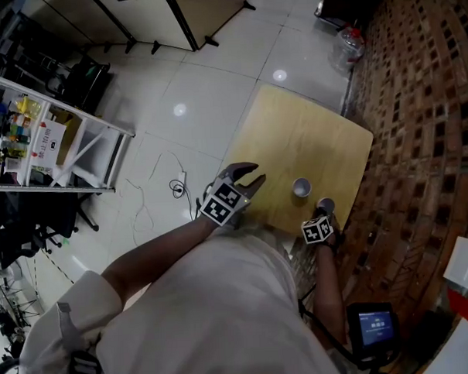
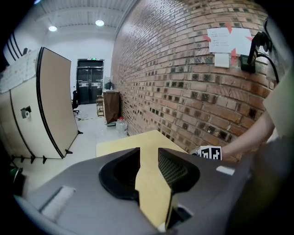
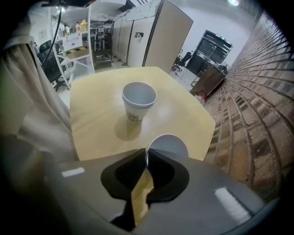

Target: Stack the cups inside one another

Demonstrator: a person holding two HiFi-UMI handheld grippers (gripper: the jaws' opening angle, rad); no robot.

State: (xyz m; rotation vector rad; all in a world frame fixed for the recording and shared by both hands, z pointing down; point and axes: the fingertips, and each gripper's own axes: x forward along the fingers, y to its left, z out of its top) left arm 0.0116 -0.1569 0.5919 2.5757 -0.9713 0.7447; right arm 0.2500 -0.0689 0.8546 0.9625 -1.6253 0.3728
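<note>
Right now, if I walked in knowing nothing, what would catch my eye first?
A lone cup stands midway on the pale wooden table. By its edge, the right claw pinches the rim of a second cup. The left claw hovers open and empty, a brick wall alongside.

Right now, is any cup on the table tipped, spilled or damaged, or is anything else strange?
Nothing stands out. The free cup stands upright and empty on the table; the second cup is upright too, its wall pinched by the right gripper. No spill or dent shows.
</note>
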